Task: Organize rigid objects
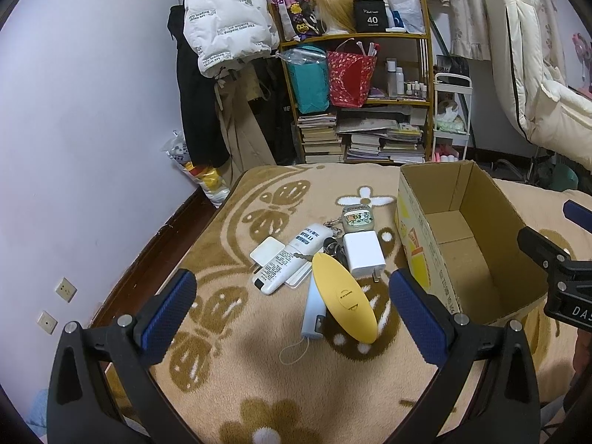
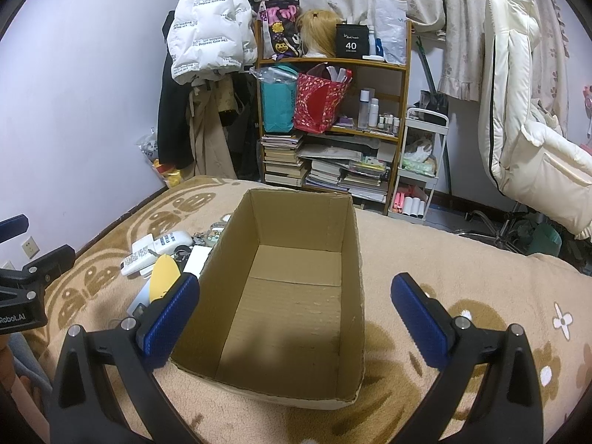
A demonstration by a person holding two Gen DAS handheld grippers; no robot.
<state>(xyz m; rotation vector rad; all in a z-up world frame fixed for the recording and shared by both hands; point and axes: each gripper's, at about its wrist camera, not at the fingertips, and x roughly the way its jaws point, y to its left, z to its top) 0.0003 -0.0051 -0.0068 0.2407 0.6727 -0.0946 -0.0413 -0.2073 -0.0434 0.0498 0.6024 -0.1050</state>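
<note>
Both tongs gaped wide and empty, the left gripper (image 1: 292, 303) over the yellow case (image 1: 344, 296) in the clutter, the right gripper (image 2: 296, 314) above the bare cardboard box (image 2: 351, 244); closing might snag neighbouring items.

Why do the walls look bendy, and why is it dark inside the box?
Both views are fisheye, so the wall curves and the corners go black. In the right wrist view, a shadow falls across the box floor. Both pictures look sharp.

Yellow oval case (image 1: 344, 299), brown cardboard box (image 2: 236, 244), perhaps flower-patterned beige blanket (image 1: 259, 388).
</note>
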